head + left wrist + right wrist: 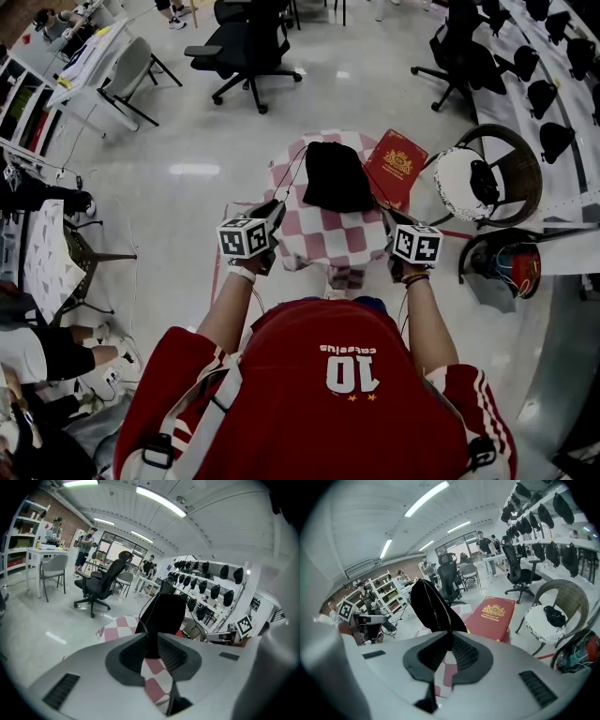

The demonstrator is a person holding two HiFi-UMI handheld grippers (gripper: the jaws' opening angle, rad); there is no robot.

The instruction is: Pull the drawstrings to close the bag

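Where the red-and-white checked cloth covers the small table, holds the black bag on its far half, away from the person. Just right of the bag, at the table's right edge, a flat red box with a gold crest. All round, glossy pale floor. To the right, a wicker chair with a white cushion and something small and black on it. Farther right, a long shelf lined with black caps. Beyond the table, a black office chair; at the far left, a white desk with a grey chair beside it. Far back in both gripper views, people standing.

Soft, matte, plain black. Roughly rectangular from above and a little rumpled; mouth not clearly seen. Rises as a dark hump in both gripper views. From the left side, a thin left cord leading toward the near edge.

Flanked by the two grippers at the near side of the table, well apart from each other. Left gripper: jaws spread a little, bag and checked cloth seen through the gap, cord running down into it; cannot tell whether it touches the pads. Right gripper: jaws pressed together, pinching the right cord where the black narrows to a point.
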